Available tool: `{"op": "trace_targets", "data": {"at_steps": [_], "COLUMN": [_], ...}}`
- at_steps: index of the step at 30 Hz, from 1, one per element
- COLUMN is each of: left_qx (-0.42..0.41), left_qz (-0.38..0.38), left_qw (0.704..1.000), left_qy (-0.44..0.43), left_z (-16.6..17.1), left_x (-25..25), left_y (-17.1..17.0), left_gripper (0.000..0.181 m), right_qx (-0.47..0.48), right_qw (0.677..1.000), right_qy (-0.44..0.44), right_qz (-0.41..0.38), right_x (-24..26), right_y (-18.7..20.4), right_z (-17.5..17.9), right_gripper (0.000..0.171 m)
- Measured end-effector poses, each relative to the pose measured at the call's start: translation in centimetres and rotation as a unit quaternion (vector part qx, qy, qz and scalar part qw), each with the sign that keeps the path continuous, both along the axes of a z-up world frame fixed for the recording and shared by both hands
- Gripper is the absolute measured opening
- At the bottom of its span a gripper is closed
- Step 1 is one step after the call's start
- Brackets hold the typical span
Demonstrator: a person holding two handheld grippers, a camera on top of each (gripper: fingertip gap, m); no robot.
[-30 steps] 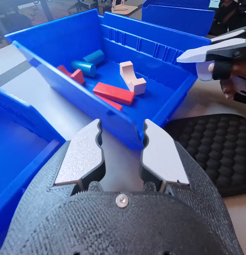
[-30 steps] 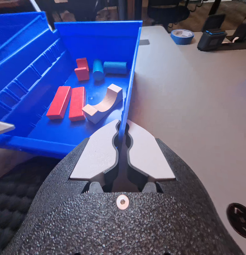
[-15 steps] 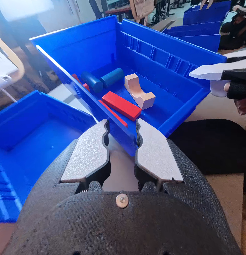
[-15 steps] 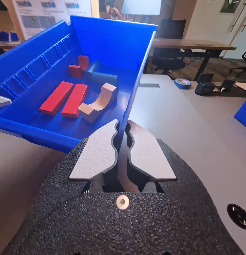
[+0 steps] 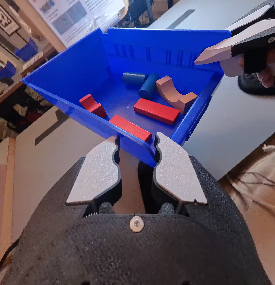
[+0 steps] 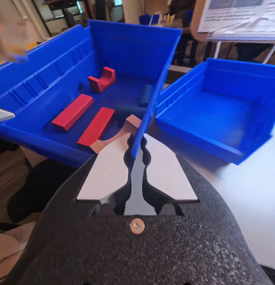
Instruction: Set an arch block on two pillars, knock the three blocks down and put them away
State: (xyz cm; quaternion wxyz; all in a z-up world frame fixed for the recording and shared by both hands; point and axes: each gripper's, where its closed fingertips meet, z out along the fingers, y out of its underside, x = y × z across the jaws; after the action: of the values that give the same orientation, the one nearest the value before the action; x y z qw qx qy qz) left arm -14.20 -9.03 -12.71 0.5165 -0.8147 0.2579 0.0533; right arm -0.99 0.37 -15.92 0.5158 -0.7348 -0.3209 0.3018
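A blue bin (image 5: 72, 69) hangs tilted in the air between my two grippers. Inside lie a pale wooden arch block (image 5: 172, 92), two red bars (image 5: 156, 111), a small red arch (image 5: 92, 104) and two dark blue cylinders (image 5: 133, 77). My left gripper (image 5: 136, 137) is shut on the bin's near corner wall. My right gripper (image 6: 136, 137) is shut on the bin's side wall (image 6: 149, 108), with the wooden arch (image 6: 132, 121) just inside it. The right gripper also shows in the left wrist view (image 5: 200, 60) at the bin's far corner.
A second, empty blue bin (image 6: 218, 108) sits on the white table (image 6: 241, 200) right of the held bin. A black foam mat (image 6: 33, 185) lies below at the left. The table edge (image 5: 226, 154) and floor show under the bin. Posters stand behind. The tips of one gripper are about 15 centimeters away from the tips of the other.
The bin has been lifted higher off the table and swung round. The blocks slid inside it: the wooden arch and cylinders moved toward the right gripper's wall. Both grippers kept hold.
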Motion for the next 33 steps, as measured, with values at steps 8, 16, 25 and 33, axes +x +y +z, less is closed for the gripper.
{"op": "trace_targets", "data": {"at_steps": [8,16,25,33], "left_qx": [-0.048,-0.067,-0.009,-0.119], "left_qz": [0.069,0.187,0.102,0.025], "left_qw": [0.996,0.980,0.994,0.974], "left_qy": [-0.040,-0.022,0.044,0.191], "left_z": [-3.1,-10.8,-9.1,-16.9], "left_x": [-8.9,-17.1,-11.8,-10.8], "left_y": [-2.2,3.3,8.2,13.8], "left_gripper": [0.044,0.036,0.059,0.053], "right_qx": [-0.061,0.000,0.086,0.104], "right_qw": [0.992,0.981,0.959,0.830], "right_qy": [-0.040,-0.108,-0.233,-0.534], "right_qz": [0.107,0.160,0.139,0.121], "right_x": [-10.4,-16.7,-9.5,-0.4], "right_y": [-0.2,5.5,10.3,15.7], "right_z": [-4.6,-9.1,-6.5,-14.0], "right_gripper": [0.012,0.021,0.072,0.037]}}
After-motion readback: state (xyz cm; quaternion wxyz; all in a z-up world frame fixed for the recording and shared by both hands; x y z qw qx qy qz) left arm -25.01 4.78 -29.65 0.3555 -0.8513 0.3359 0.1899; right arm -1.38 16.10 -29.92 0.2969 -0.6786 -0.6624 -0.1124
